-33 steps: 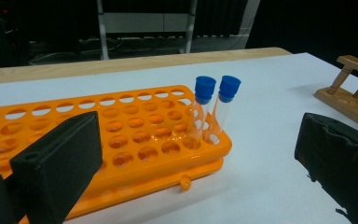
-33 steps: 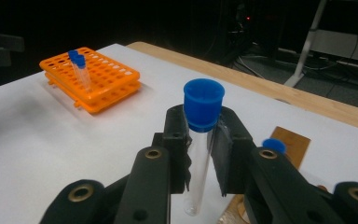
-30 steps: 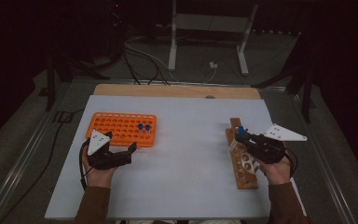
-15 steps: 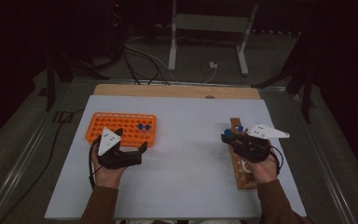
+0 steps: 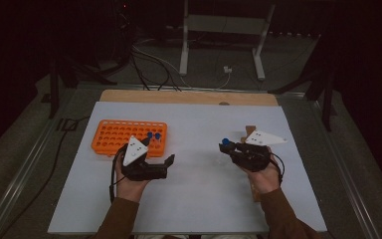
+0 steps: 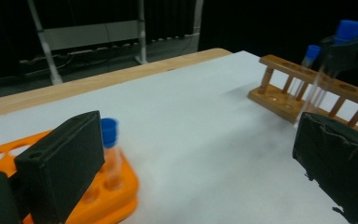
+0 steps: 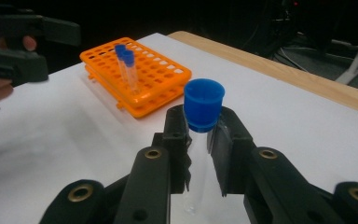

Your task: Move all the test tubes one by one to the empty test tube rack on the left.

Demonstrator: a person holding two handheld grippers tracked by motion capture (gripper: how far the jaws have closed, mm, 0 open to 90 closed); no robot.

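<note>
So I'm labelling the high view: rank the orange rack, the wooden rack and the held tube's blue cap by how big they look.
1. Orange rack.
2. Wooden rack, largely covered by the right hand, so unsure.
3. Blue cap.

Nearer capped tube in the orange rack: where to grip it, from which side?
Judgement: take the nearer tube on its clear wall just under the blue cap, coming from above with jaws level. It stands upright in the orange rack, only its top clear of the holes, so the lift is straight up. A second tube stands right beside it; close across the other axis.
</note>
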